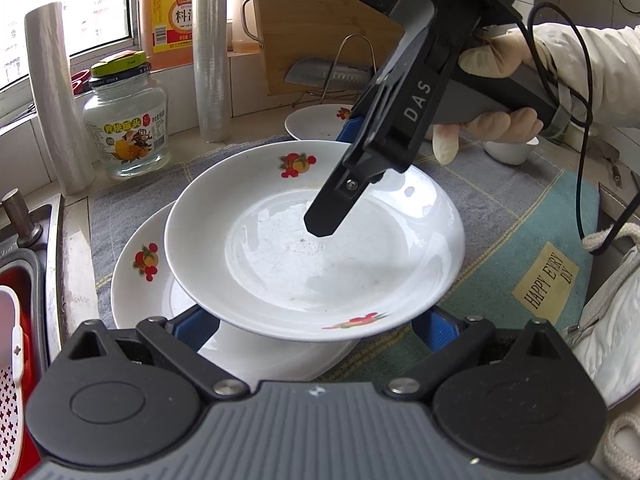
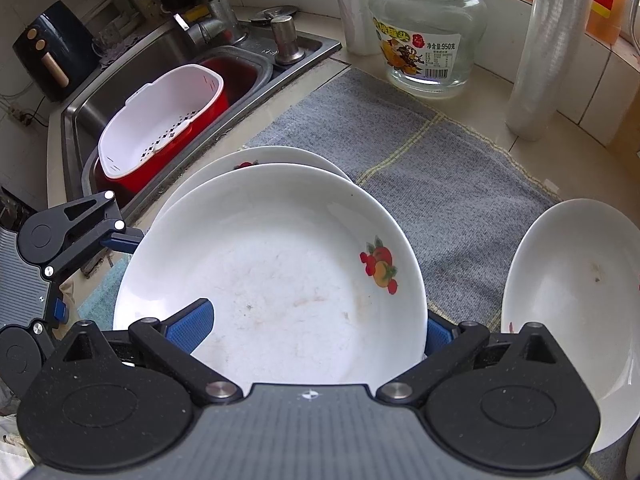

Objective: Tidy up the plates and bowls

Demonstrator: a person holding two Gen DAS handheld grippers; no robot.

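Observation:
A white upper plate [image 1: 280,248] [image 2: 280,260] with fruit prints hangs tilted over a matching lower plate [image 1: 136,280] [image 2: 240,160] on the grey mat. My right gripper [image 1: 332,180] [image 2: 314,332] straddles its far rim, one finger lying inside the dish and the blue-padded one underneath, shut on it. My left gripper [image 1: 318,328] [image 2: 90,276] stands wide open, its blue pads [image 1: 196,328] tucked below the near rim and not pressing on it. A third plate [image 1: 316,124] [image 2: 580,300] lies apart at the back. A small white bowl [image 1: 508,150] sits behind the gloved hand.
The sink [image 2: 80,128] holds a red basin with a white colander [image 2: 160,120]. A glass jar [image 1: 124,128], two cling-film rolls [image 1: 56,100] [image 1: 210,52], a yellow bottle [image 1: 172,12], a cutting board and a knife [image 1: 328,74] line the back. The mat [image 2: 440,180] covers the counter.

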